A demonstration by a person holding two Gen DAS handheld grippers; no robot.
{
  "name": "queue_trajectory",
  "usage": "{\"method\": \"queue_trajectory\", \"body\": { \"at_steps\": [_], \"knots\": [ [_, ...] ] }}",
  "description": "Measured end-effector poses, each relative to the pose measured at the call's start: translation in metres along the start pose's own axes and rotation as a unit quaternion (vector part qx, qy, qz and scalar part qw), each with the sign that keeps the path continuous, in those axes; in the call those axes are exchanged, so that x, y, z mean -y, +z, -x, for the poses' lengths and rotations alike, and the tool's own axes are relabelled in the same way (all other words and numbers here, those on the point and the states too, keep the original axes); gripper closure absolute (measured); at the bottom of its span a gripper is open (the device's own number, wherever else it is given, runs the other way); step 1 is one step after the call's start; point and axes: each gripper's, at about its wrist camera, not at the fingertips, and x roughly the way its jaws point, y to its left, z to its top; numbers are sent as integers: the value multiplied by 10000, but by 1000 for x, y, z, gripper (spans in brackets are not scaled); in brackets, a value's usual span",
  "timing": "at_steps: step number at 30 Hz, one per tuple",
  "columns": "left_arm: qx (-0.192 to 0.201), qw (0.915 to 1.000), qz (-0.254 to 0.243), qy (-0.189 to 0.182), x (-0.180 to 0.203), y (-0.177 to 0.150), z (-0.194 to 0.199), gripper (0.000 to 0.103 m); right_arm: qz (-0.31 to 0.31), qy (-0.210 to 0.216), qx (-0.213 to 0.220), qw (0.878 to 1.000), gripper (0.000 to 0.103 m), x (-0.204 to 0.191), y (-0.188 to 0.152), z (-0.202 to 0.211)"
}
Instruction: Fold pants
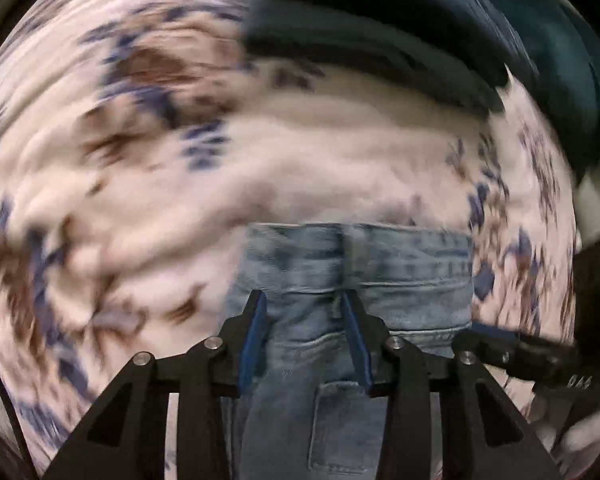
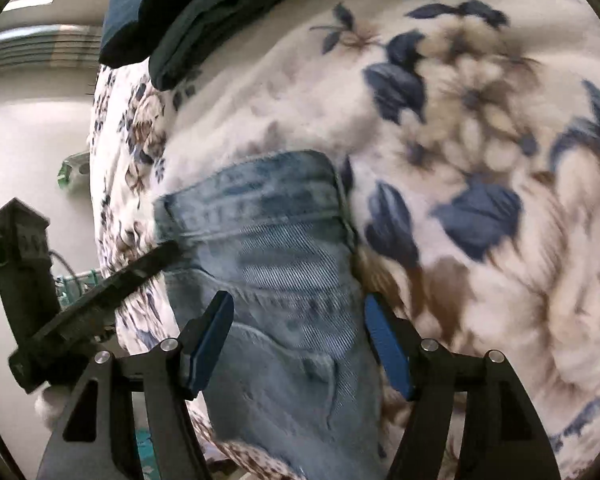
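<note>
the jeans [image 1: 352, 280] lie on a floral blanket [image 1: 120, 160] that covers what appears to be a bed, with the waistband end pointing away from both cameras. in the right wrist view the jeans [image 2: 276, 248] sit near the left edge of the floral blanket [image 2: 480, 120], where the covering drops off toward a pale floor. a dark teal garment [image 2: 172, 12] lies bunched at the far edge, well apart from the denim.

handling, as judged from the pictures: the denim is a mid-weight woven cloth, limp but thicker and stiffer at seams, waistband and pocket edges. it is not fragile and not slippery. it will sag and drag on the plush blanket when lifted from one point only. the firmest places to take hold are the waistband corners and the stitched side seams, where layers stack and the pads can bite through all plies.

pose: the left gripper [image 1: 306, 300] points along the garment, low over the seat area, jaws parted with denim between the blue pads [image 1: 256, 332]; contact with the cloth cannot be confirmed. the right gripper [image 2: 300, 304] is set beside it, also low, jaws spread wide across the denim panel, blue pads [image 2: 212, 336] on either side. both views are motion-blurred. each gripper body shows at the edge of the other's view, so the two work just beside each other.
</note>
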Motion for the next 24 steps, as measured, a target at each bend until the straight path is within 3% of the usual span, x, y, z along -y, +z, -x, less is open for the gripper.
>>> {"method": "queue_trajectory", "body": {
  "at_steps": [2,3,4,7,9,11,15,18,21,24],
  "knots": [
    [34,9991,-322,263,11,-5,-3,67,12,-24,43,10000,39,-4,2,-5],
    [102,9983,-433,366,13,-6,-3,70,19,-101,68,9999,54,-8,2,-11],
    [168,9975,-504,470,16,-10,-2,77,19,-79,64,9999,61,-10,1,-13],
    [415,9945,-527,807,12,-21,8,81,-4,141,120,9998,69,-16,-3,-13],
    [337,9945,-399,908,-4,-22,-6,80,156,78,121,9998,70,-22,-5,-10],
    [297,9967,-178,731,-17,-21,-10,78,330,-166,-61,9993,70,-23,-1,-16],
    [398,9967,-182,687,-10,-28,5,77,263,-276,-253,9990,51,-17,7,-17],
    [538,9944,-6,904,-16,-39,30,67,277,-122,-340,9990,48,-11,5,-10],
    [751,9918,269,996,-22,-67,54,66,286,-19,-507,9983,40,-1,-4,-5],
    [702,9902,823,884,-36,-106,62,64,253,38,-706,9972,39,10,-18,-5]
  ]
}}
